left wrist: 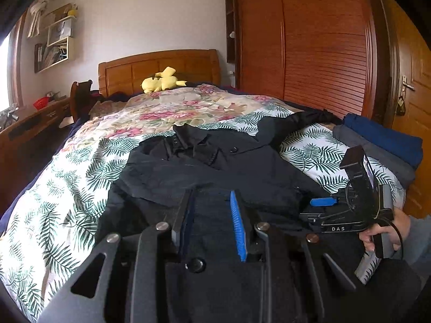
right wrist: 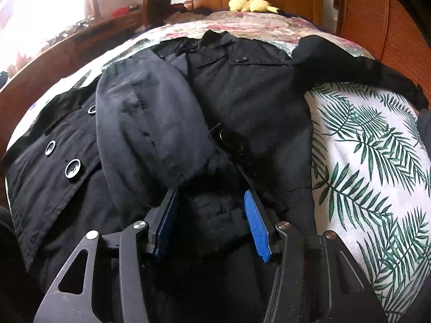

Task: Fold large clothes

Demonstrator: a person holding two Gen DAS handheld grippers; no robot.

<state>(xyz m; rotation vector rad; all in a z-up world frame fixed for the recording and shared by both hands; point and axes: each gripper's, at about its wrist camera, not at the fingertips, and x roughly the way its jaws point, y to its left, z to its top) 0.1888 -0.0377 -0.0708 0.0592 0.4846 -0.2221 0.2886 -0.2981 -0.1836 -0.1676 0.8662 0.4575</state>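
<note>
Bed [left wrist: 67, 167], leaf-print cover: black coat [left wrist: 215, 167] spread across near half, collar toward headboard, one sleeve folded over front.

Left gripper [left wrist: 211, 215]: low over coat hem, pointing slightly downward; jaws narrowly apart, dark cloth between pads, grip on it cannot be told.

Right gripper [right wrist: 212, 215]: tilted steeply down at coat; jaws about half open, bunched dark fabric lying between blue pads, not pinched. In left view, hand [left wrist: 382, 231] wraps its handle at right.

Folded clothes [left wrist: 382, 145]: stacked at bed's right edge.

A black coat [right wrist: 242, 94] lies on a white bedspread [right wrist: 363, 148] printed with green palm leaves, beside a yellow plush toy [left wrist: 161, 80].
</note>
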